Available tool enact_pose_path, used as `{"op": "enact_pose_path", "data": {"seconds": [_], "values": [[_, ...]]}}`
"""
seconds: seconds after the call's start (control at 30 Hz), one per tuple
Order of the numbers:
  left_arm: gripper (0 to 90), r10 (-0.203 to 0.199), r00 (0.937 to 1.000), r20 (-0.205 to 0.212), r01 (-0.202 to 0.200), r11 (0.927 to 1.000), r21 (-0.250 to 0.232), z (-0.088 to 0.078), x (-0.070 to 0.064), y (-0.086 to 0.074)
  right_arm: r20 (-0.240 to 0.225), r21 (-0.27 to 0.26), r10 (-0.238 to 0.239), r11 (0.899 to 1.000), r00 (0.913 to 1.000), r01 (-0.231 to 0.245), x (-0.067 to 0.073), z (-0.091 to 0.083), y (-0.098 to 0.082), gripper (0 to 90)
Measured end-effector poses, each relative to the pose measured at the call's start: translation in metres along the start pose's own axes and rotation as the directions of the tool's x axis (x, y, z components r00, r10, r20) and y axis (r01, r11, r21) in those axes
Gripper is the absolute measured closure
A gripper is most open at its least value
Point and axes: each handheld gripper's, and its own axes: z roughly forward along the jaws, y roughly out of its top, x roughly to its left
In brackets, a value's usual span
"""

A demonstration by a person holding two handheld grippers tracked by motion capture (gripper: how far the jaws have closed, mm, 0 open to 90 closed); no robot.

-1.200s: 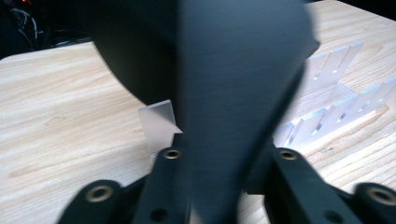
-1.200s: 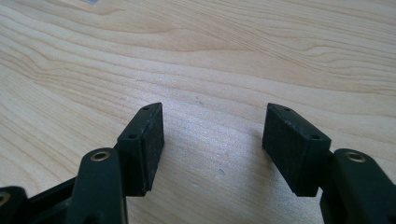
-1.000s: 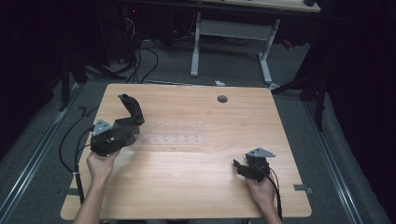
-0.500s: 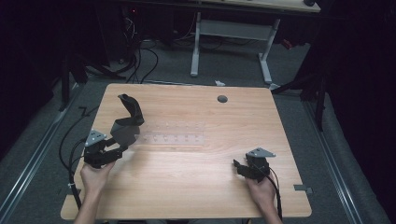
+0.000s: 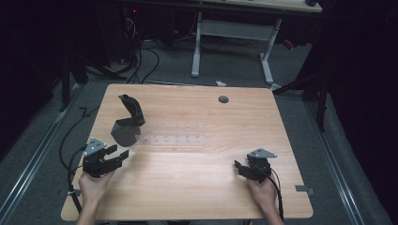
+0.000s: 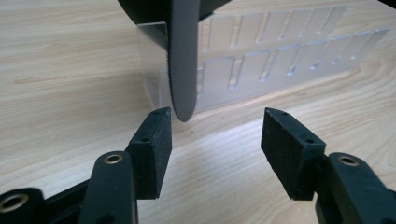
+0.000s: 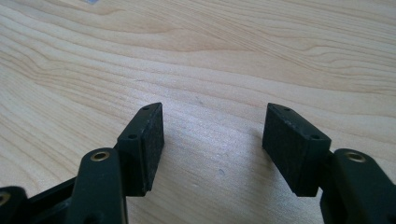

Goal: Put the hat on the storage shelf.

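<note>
A dark grey curved piece (image 5: 127, 126) stands on edge at the left end of a clear slotted rack (image 5: 176, 136) lying across the middle of the wooden table (image 5: 187, 192). My left gripper (image 5: 119, 152) sits just near and left of it, open; its jaws have just been opening and nothing is between them. In the left gripper view the dark piece (image 6: 183, 56) rises a little beyond the gripper (image 6: 215, 135), with the rack (image 6: 280, 60) behind it. My right gripper (image 5: 238, 168) rests open at the table's near right, and over bare wood in its own view (image 7: 212, 135).
A round cable hole (image 5: 223, 99) lies at the far middle of the table. Cables trail from both grippers off the near edge. Beyond the table stand a white desk frame (image 5: 197, 47) and loose cables on the floor.
My left gripper has drawn back from the dark piece, towards the near left edge, leaving the piece standing in the rack. The right gripper has not moved.
</note>
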Motion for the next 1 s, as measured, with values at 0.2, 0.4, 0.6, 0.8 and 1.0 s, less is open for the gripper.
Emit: {"op": "enact_pose_path", "data": {"seconds": [0.2, 0.4, 0.6, 0.8, 1.0], "values": [[43.9, -0.010, 0.9994, 0.033, 0.009, 0.9999, 0.014, -0.009, -0.009, -0.011, 0.000, 0.000, 0.001, 1.000, 1.0000, -0.001, 0.000, 0.000, 0.000, 38.9], [43.7, -0.009, 0.9985, 0.054, 0.007, 0.9992, 0.039, -0.011, -0.016, -0.022, 0.000, 0.000, 0.001, 1.000, 1.0000, -0.001, 0.000, 0.000, 0.000, 38.9], [43.7, 0.026, 0.9965, 0.079, -0.032, 0.9968, 0.074, -0.007, -0.026, -0.034, 0.000, 0.000, 0.001, 1.000, 1.0000, -0.001, 0.000, 0.000, 0.000, 38.9], [42.9, 0.042, 0.9930, 0.110, -0.054, 0.9928, 0.106, 0.000, -0.037, -0.046, 0.000, 0.000, 0.001, 1.000, 1.0000, -0.001, 0.000, 0.000, 0.000, 38.9], [42.2, 0.056, 0.9904, 0.126, -0.073, 0.9886, 0.132, 0.011, -0.047, -0.057, 0.000, 0.000, 0.001, 1.000, 1.0000, -0.001, 0.000, 0.000, 0.000, 38.9]]}}
